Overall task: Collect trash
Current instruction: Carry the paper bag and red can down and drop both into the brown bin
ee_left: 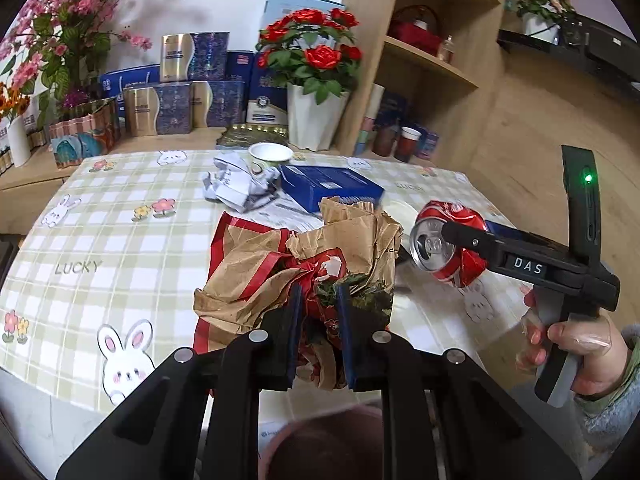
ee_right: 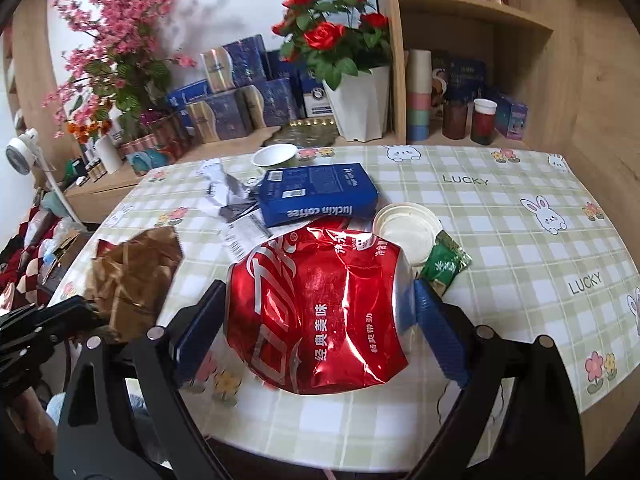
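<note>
Bag and can held above the table

At left, the bag [ee_left: 296,276] is pinched by its crumpled top in the left gripper [ee_left: 319,308]. At right, the crushed can [ee_right: 316,312] is clamped across its width between the widely spread fingers of the right gripper [ee_right: 316,320], long axis crosswise. The box [ee_right: 316,194] and lid [ee_right: 408,228], left on the table [ee_right: 520,248], are judged nearer the right hand.

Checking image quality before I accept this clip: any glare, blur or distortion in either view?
Left wrist view: strong fisheye bending with dark corners, sharp on the crumpled paper bag, which the left gripper grips. Right wrist view: same bending; bright glare streaks on the crushed red can in the right gripper; paper bag at left slightly blurred.
</note>
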`<move>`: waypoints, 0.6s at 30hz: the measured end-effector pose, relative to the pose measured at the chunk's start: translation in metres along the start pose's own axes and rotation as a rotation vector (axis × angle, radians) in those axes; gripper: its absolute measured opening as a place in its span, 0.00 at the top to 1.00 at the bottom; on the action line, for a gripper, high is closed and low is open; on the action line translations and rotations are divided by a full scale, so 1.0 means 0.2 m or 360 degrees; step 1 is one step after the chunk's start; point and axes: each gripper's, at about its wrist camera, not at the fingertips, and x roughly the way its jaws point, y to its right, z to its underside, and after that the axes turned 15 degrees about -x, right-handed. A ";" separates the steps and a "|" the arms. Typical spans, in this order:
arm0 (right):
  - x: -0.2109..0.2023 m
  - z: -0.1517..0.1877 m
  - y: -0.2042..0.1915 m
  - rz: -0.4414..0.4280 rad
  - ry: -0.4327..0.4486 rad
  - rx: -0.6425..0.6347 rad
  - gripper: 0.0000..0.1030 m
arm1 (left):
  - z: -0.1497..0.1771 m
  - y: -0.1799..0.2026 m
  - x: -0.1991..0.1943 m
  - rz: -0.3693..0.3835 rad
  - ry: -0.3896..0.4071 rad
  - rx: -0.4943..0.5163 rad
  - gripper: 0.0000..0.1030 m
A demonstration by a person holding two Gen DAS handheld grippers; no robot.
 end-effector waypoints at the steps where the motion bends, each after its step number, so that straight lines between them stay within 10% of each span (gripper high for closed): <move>1: -0.03 0.01 -0.01 0.0000 0.0010 -0.0001 0.13 | 0.02 0.01 -0.01 0.0013 -0.0010 -0.0001 0.83; 18: -0.39 0.47 -0.13 -0.0064 0.0003 0.0125 0.13 | 0.78 0.09 0.05 0.0087 -0.0491 0.0192 0.83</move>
